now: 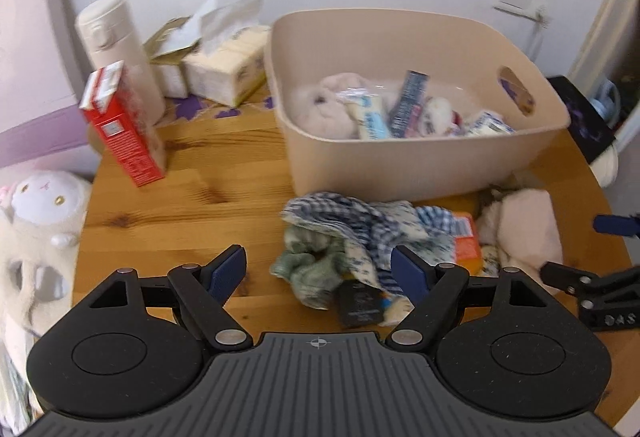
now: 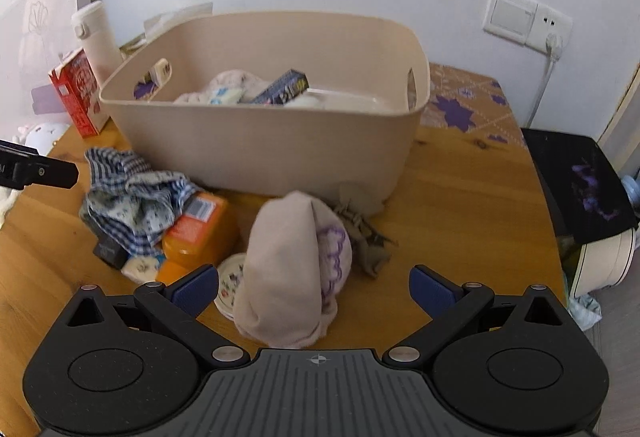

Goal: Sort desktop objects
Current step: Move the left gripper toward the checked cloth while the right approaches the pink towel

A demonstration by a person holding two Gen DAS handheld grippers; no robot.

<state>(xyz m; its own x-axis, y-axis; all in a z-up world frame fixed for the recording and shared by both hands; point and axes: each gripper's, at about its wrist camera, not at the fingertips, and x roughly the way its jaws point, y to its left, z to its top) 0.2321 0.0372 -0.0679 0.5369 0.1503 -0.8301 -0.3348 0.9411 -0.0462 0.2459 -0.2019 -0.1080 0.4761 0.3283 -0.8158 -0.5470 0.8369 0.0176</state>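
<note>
Left gripper (image 1: 318, 271) and right gripper (image 2: 314, 287) are held wide, empty; beige bin (image 2: 256, 141) at twelve o'clock.

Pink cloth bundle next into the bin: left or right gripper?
Right. The right gripper is open with the pink cloth bundle directly between its fingers. The left gripper faces the checked cloth instead.

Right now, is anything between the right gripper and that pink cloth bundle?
Nothing visible. The right gripper is open, and the pink cloth bundle sits directly ahead between its fingers, in front of the bin.
</note>
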